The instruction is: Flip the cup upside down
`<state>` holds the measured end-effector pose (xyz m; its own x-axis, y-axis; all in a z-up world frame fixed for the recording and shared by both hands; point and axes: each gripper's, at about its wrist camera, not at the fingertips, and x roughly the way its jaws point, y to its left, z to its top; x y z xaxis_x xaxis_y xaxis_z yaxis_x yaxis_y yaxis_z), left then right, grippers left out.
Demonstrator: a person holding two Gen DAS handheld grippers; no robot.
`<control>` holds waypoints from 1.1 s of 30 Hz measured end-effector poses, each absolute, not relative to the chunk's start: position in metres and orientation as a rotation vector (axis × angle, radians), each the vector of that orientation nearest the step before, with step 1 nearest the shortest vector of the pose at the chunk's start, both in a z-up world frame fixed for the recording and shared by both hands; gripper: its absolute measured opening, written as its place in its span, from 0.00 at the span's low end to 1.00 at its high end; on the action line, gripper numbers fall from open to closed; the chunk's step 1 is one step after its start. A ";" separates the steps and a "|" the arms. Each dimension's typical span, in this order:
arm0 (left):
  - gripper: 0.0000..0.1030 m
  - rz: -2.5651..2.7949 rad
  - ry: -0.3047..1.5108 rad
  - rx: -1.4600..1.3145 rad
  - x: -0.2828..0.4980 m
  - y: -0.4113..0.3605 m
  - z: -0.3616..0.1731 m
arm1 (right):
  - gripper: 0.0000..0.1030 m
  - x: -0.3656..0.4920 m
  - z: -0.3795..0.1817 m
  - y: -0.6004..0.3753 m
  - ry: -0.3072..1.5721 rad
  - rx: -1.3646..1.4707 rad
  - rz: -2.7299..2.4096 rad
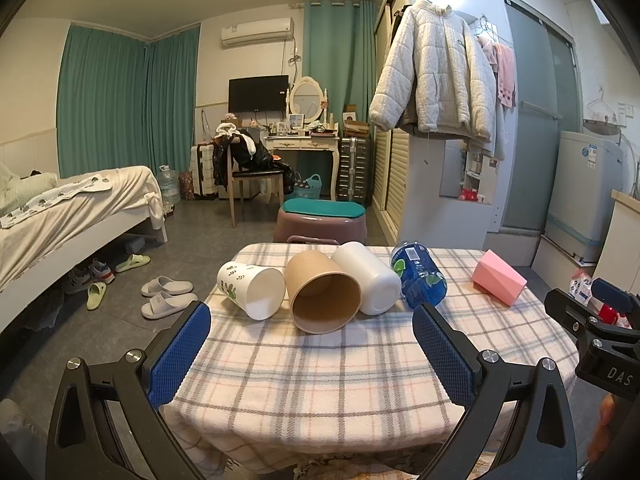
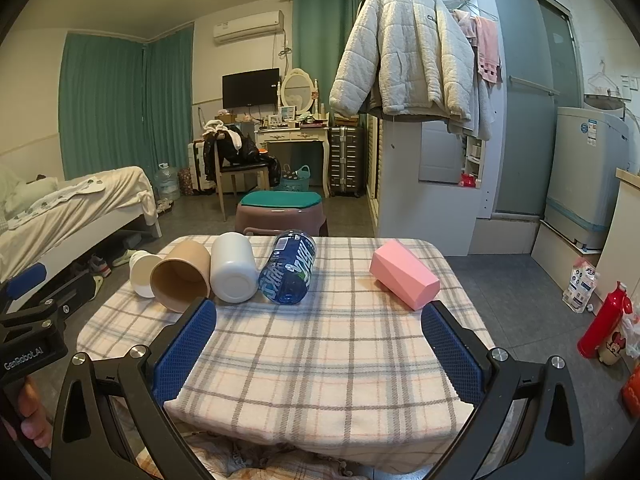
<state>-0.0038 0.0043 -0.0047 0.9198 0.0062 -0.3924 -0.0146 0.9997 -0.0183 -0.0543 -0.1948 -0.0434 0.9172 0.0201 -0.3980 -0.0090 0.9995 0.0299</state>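
a small table (image 1: pixel 360 380) draped in a plaid cloth is filling the foreground of both views, and five things are lying on their sides along its far edge. behind it a purple stool with a green cushion (image 1: pixel 322 216) is standing just beyond the table, and a red bottle (image 2: pixel 604 320) is standing on the floor off to the right.

on the cloth, the brown paper cup (image 1: pixel 322 294) is lying with its open mouth facing the camera, wedged between its neighbours. on its right the white cup (image 1: pixel 366 276) is lying with its flat base toward the viewer, touching the brown one. next to that the blue water bottle (image 1: pixel 418 276) is resting against the white cup. the pink faceted cup (image 1: pixel 498 282) is lying well apart, alone near the right edge. on the far left the leaf-printed white cup (image 1: pixel 250 290) is lying mouth forward, just beside the brown cup.

the left gripper (image 1: pixel 312 352) is hovering over the near half of the table with its blue-padded jaws spread wide and nothing between them, pointing at the brown and white cups. the right gripper (image 2: pixel 320 344) is likewise gaping wide and carrying nothing, with the pink cup just beyond its right finger.
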 end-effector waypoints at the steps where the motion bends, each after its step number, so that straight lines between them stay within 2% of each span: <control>1: 1.00 0.011 0.402 -0.021 -0.004 0.005 -0.005 | 1.00 -0.054 -0.043 -0.195 0.409 0.027 0.015; 15: 1.00 0.006 0.417 0.002 0.009 -0.023 0.002 | 1.00 -0.050 -0.043 -0.210 0.403 0.056 -0.007; 26: 1.00 0.019 0.489 0.052 0.085 -0.071 -0.008 | 1.00 -0.010 -0.048 -0.266 0.448 0.104 -0.043; 33: 0.99 0.030 0.549 0.076 0.134 -0.088 -0.033 | 1.00 0.028 -0.058 -0.292 0.489 0.101 -0.023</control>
